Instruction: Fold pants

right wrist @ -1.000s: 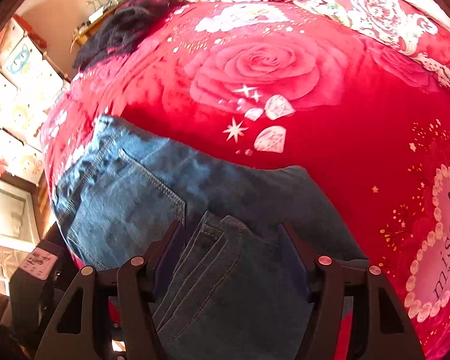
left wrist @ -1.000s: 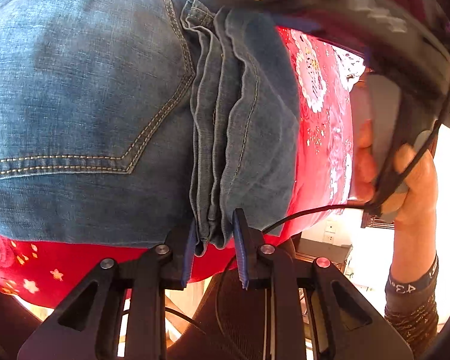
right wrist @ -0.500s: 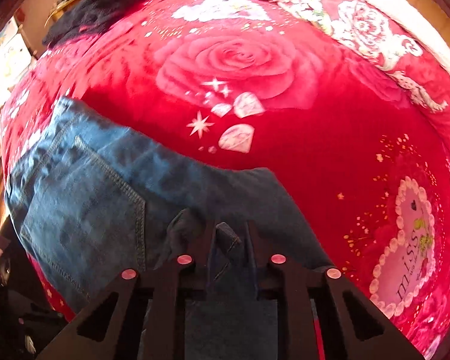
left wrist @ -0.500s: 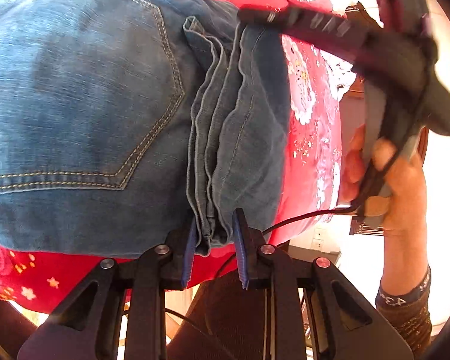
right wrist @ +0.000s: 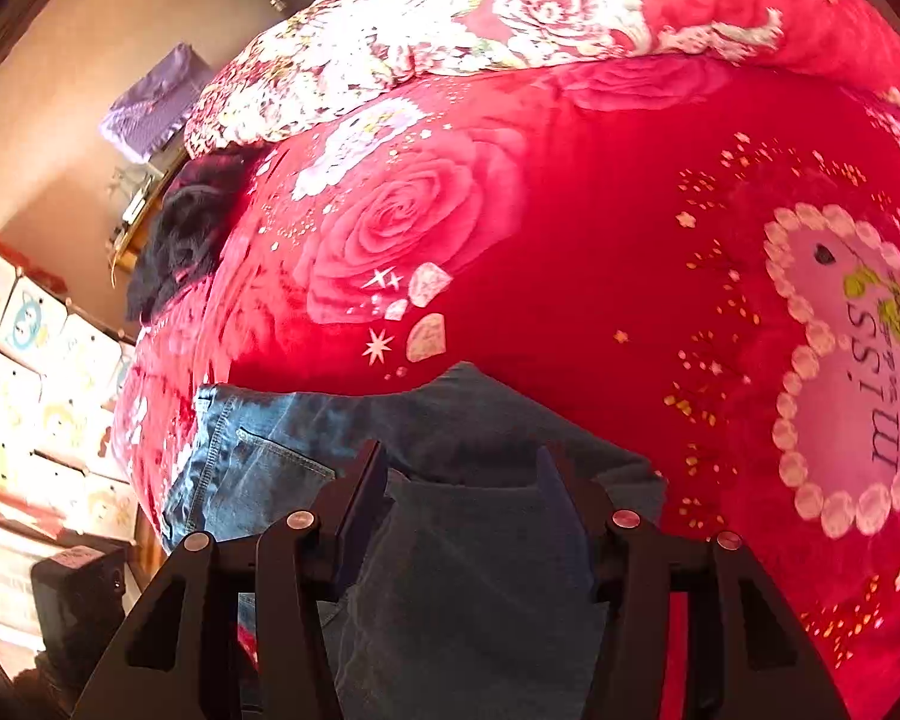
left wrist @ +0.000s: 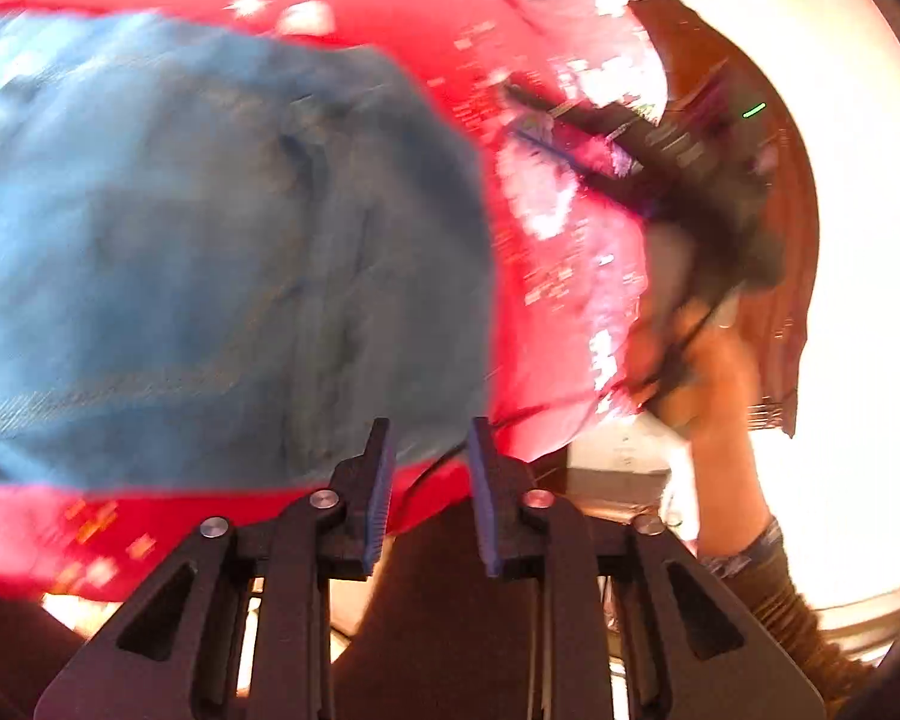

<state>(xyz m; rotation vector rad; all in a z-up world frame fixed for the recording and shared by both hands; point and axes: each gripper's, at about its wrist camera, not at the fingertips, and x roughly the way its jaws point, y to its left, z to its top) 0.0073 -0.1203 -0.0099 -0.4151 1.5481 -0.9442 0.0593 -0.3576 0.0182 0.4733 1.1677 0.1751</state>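
Jeans (right wrist: 468,546) folded on red bed blanket (right wrist: 570,240), ahead of both; left hand-held gripper (left wrist: 429,438) just opening, empty; right hand-held gripper (right wrist: 459,468) just reopened wide, unclamped.

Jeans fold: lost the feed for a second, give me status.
Left gripper just opened, nothing between its pads. Right gripper just opened, clear above the denim. Jeans folded on the red blanket. Nothing in the way.

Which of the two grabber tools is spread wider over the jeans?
The right gripper: its jaws, just opening, stand wide above the folded jeans. The left gripper shows only a narrow gap.
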